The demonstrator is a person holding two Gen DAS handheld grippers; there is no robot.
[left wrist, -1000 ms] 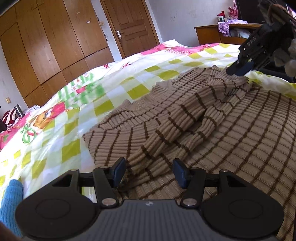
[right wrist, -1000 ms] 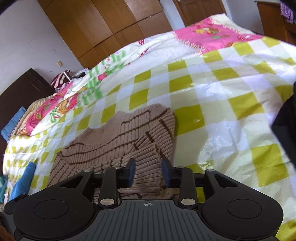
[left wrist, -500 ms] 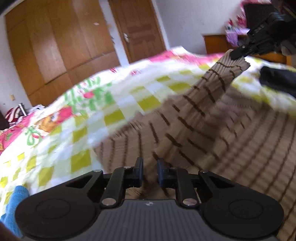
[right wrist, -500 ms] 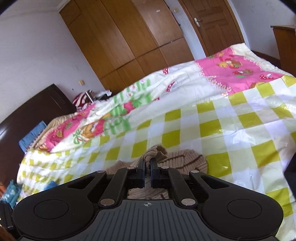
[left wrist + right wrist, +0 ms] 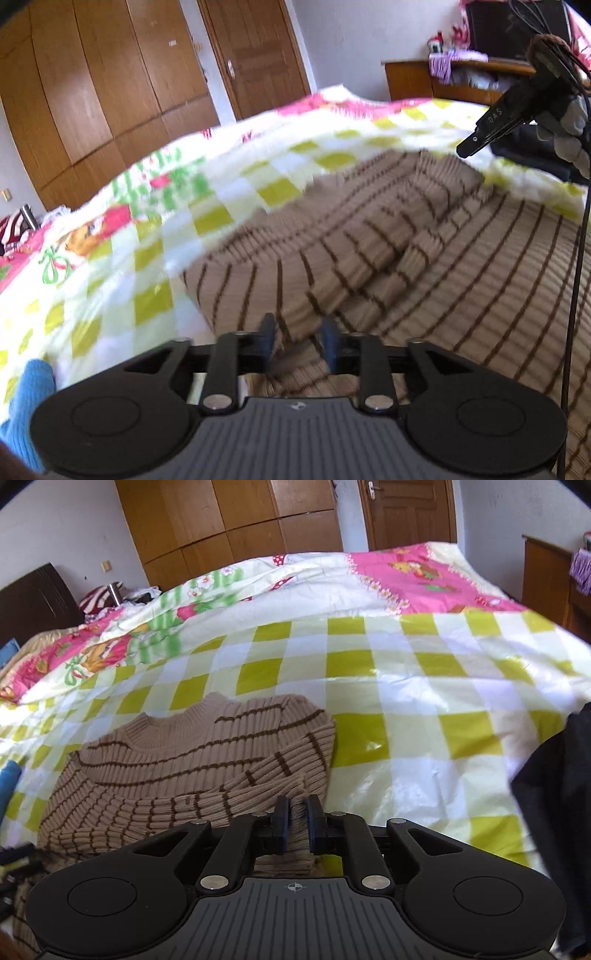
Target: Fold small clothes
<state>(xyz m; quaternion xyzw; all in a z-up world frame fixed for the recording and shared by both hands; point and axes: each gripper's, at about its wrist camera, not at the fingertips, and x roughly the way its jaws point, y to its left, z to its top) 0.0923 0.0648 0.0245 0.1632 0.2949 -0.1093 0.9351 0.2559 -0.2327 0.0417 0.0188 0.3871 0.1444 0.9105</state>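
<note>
A beige ribbed sweater with dark brown stripes [image 5: 388,251] lies on the checked bedspread, with one sleeve folded across its body. My left gripper [image 5: 297,345] is partly open at the sweater's near edge, with the fabric lying between its fingers. In the right wrist view the sweater [image 5: 192,764] lies collar away from me. My right gripper [image 5: 296,821] is shut on the sleeve end, low over the sweater. The right gripper also shows at the top right of the left wrist view [image 5: 469,146], just above the sleeve's cuff.
The bed carries a yellow-green checked cover [image 5: 406,686] with pink cartoon panels [image 5: 417,576]. A dark garment [image 5: 554,794] lies at the right. A blue cloth [image 5: 26,402] sits at the left. Wooden wardrobes [image 5: 92,92], a door and a desk [image 5: 436,79] stand behind.
Both grippers had lifted the sleeve; now it lies folded across the sweater's body. My left gripper has opened part-way. My right gripper has come down low, still shut on the sleeve end.
</note>
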